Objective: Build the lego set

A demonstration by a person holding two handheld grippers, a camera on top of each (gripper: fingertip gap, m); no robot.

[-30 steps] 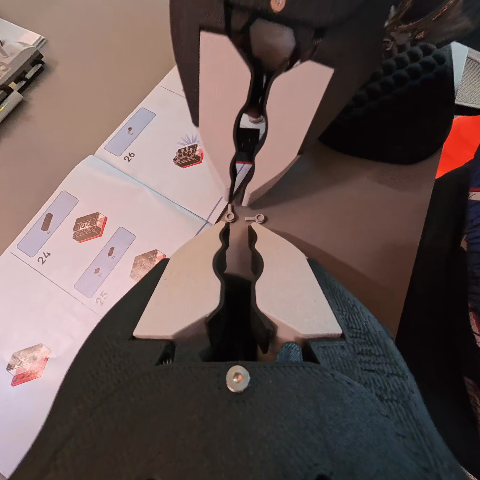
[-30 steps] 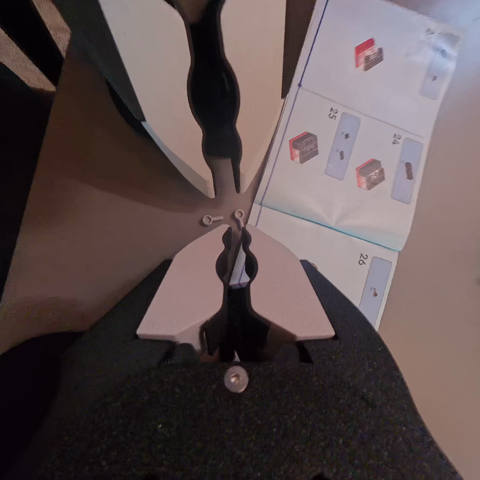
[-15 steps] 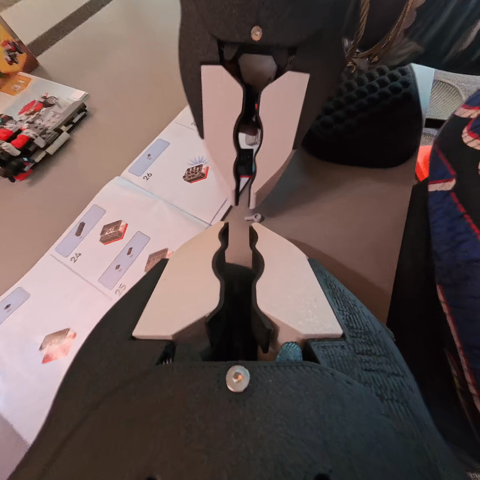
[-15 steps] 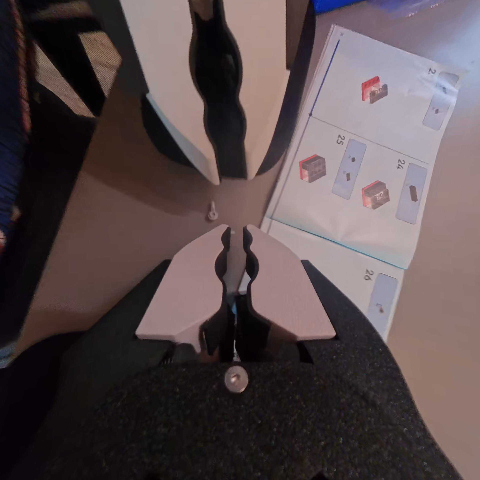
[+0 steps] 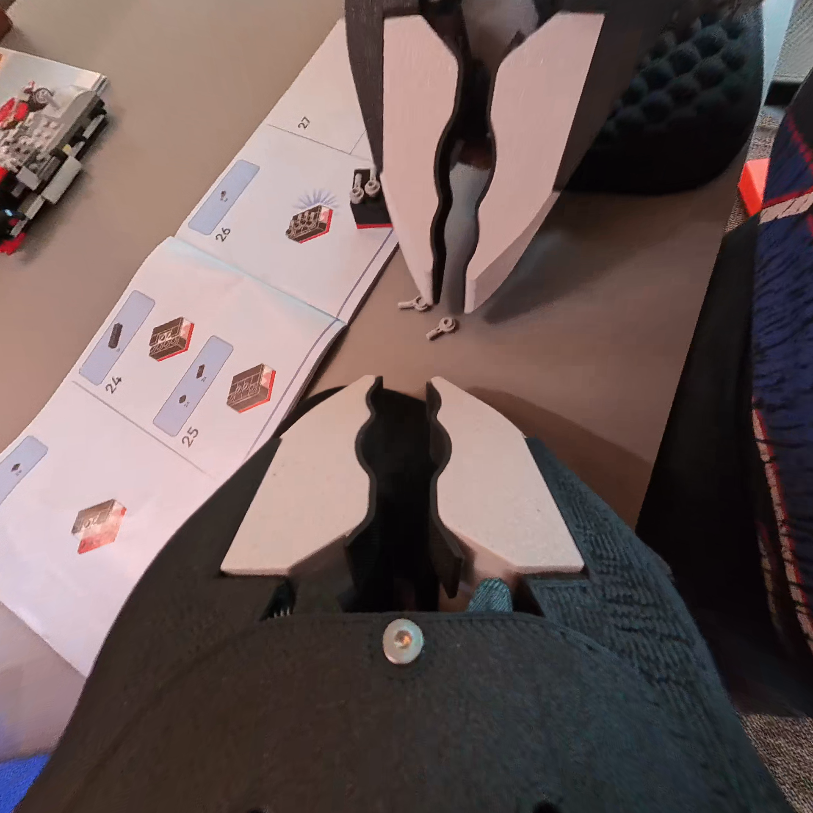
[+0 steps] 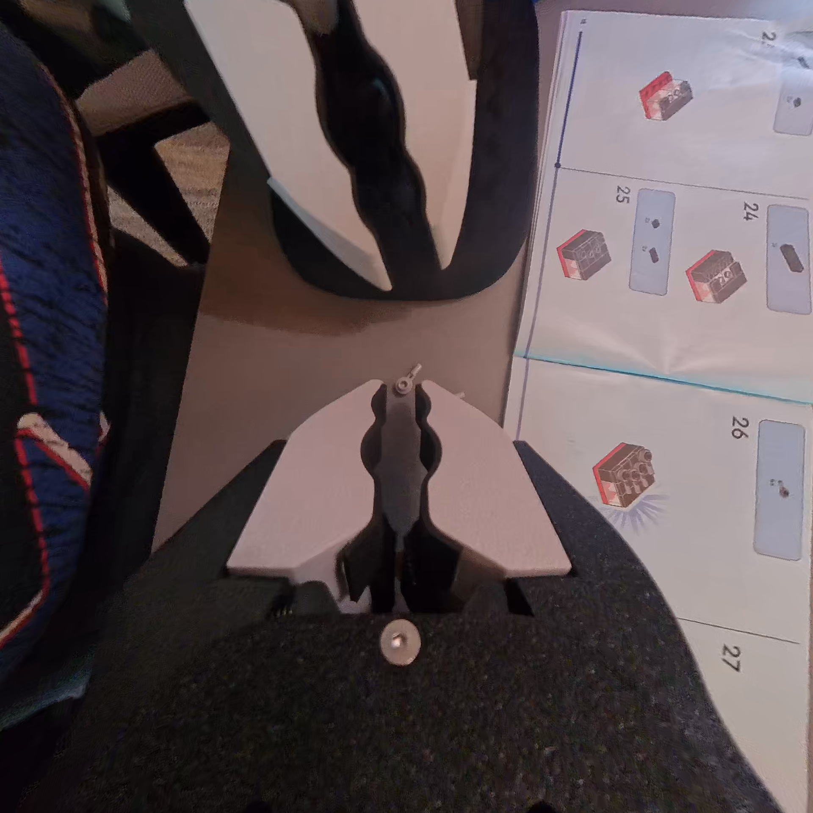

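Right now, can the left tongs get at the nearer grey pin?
Probably yes: the pin lies on table ahead of the open left tongs, though the right tongs crowd its far side.

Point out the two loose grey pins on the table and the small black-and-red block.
nearer grey pin (image 5: 441,328), left wrist view, mid-shaft.
farther grey pin (image 5: 412,303), left wrist view, on its ring end.
black-and-red block (image 5: 368,210), left wrist view, on its black front face.
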